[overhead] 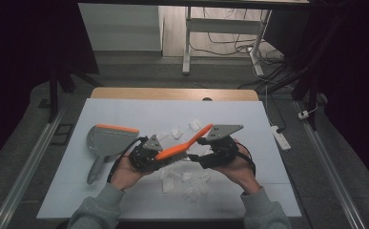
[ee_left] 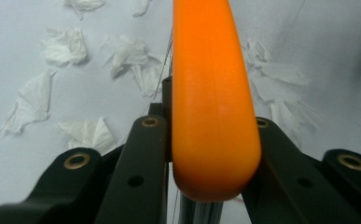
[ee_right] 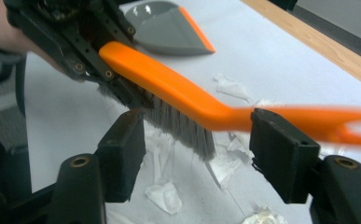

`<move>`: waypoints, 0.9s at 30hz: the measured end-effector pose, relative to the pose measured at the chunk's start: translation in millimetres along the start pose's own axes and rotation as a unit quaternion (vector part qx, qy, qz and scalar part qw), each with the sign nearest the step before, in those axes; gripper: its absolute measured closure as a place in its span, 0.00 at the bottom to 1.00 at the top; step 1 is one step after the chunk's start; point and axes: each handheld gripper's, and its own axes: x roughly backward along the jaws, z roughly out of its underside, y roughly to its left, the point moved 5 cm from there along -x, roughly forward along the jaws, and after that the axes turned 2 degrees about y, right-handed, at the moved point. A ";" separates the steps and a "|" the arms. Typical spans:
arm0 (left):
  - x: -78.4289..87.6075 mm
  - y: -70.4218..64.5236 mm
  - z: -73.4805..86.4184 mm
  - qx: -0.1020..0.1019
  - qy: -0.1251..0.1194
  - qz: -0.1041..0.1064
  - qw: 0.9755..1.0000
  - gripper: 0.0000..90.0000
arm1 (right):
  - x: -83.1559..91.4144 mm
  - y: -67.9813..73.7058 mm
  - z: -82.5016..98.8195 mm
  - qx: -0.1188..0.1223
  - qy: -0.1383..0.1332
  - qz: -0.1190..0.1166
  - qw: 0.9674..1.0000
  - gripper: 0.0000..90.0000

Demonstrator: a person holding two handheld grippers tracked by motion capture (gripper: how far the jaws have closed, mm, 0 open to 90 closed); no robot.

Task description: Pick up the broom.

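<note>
Orange brush point(ee_left: 213, 107) (unlabelled), plain dustpan point(overhead: 107, 139)

Brush point(overhead: 182, 146): orange back and handle, grey bristles. Dustpan point(overhead: 107, 139): grey with an orange strip along its front lip. Paper scraps point(overhead: 182, 183) white on a white table cover point(overhead: 249, 119), light wood edge at the far side; both grippers black.

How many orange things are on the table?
2. The orange brush is held above the table in the left claw. The grey dustpan with its orange edge lies on the table at the left.
</note>
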 end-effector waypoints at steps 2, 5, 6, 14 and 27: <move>-1.5 -3.4 -0.8 -0.008 0.007 -0.001 1.000 0.87 | -2.2 1.8 0.7 0.017 0.013 0.002 1.000 0.38; -3.5 -9.0 -1.8 -0.030 0.024 0.004 0.999 0.87 | -6.2 4.5 1.8 0.039 0.031 0.004 0.999 0.37; -4.4 -11.3 -2.5 -0.037 0.028 0.005 0.999 0.87 | -7.8 5.1 2.0 0.047 0.035 0.005 0.998 0.37; -9.7 -27.0 -6.2 -0.070 0.045 0.013 0.996 0.87 | -23.4 10.7 11.1 0.079 0.096 -0.016 0.992 0.38; -7.6 -32.8 -8.0 -0.088 0.044 0.028 0.995 0.87 | -35.8 10.6 25.3 0.096 0.135 -0.053 0.985 0.60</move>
